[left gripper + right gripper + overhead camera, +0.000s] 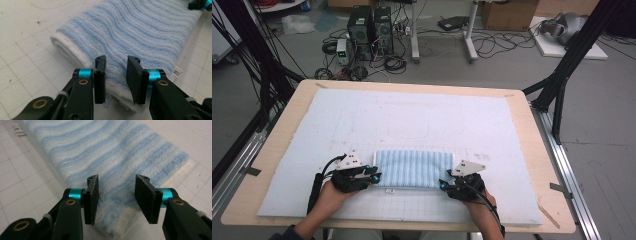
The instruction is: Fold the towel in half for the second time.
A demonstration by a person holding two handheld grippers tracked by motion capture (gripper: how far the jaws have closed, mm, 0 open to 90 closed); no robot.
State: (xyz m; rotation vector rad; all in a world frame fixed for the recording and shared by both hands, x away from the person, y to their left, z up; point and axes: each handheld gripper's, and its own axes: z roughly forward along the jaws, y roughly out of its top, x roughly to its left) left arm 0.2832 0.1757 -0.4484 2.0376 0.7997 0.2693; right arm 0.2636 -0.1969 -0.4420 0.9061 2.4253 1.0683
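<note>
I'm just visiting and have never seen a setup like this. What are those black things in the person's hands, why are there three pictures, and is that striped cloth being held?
No robot here: a person holds hand-operated tongs, the left tongs and the right tongs. The high view looks down from above the table, which carries a white gridded mat. The other two pictures come from small cameras riding on each pair of tongs, looking along their black jaws. On the mat lies a folded blue-and-white striped towel with a small barcode tag. Both tongs sit at its ends with jaws apart, so nothing is gripped now.
</note>
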